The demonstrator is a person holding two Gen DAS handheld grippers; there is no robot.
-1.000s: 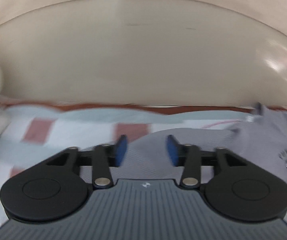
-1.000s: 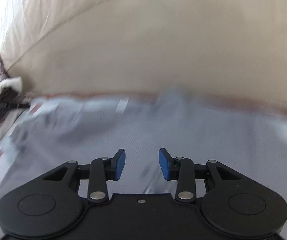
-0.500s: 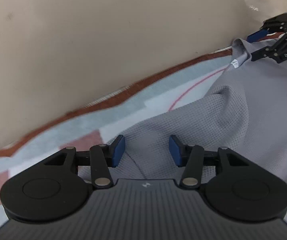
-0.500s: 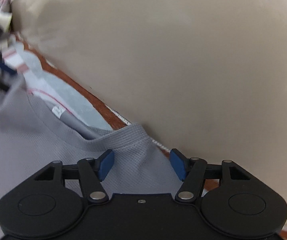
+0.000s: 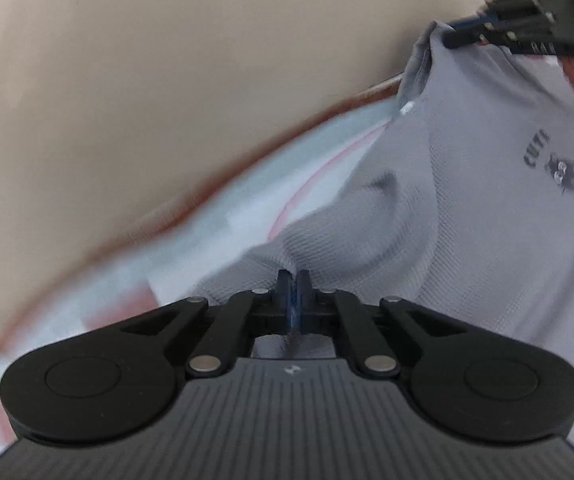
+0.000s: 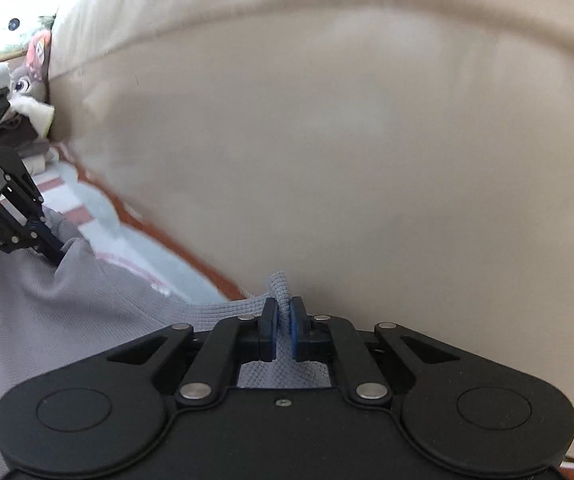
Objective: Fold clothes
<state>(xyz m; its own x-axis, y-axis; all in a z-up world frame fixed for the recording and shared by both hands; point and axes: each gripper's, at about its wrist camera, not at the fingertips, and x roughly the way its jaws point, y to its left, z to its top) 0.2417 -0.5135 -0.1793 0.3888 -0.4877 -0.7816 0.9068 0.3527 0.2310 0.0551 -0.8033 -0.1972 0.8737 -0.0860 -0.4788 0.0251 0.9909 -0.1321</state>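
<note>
— What's nearest you there?

— The left gripper (image 5: 294, 300), fingers pinched tight together on a fold of the grey shirt (image 5: 467, 208). The cloth bunches up right at the blue pads (image 5: 285, 300).

— And the other one?

— The right gripper (image 6: 283, 328) is clamped the same way, a little tuft of that shirt (image 6: 47, 320) poking up between its pads (image 6: 297, 328). From the left camera you can see it far off at the top right (image 5: 467, 34), holding the other corner near the collar.

— So the shirt hangs between the two?

— It's stretched between them, yes, though whether it is lifted clear of the bed I can't tell. There's dark lettering and a small print (image 5: 555, 164) on its chest, too blurred to read properly.

— What's under it?

— A bedsheet (image 5: 215, 232), pale blue and white with reddish squares and a thin pink line, edged by a brown strip (image 5: 207, 184).

— Beyond that?

— A big beige padded headboard (image 6: 367, 120). Far left, from the right camera, soft toys (image 6: 27, 72) sit piled in the corner.
</note>
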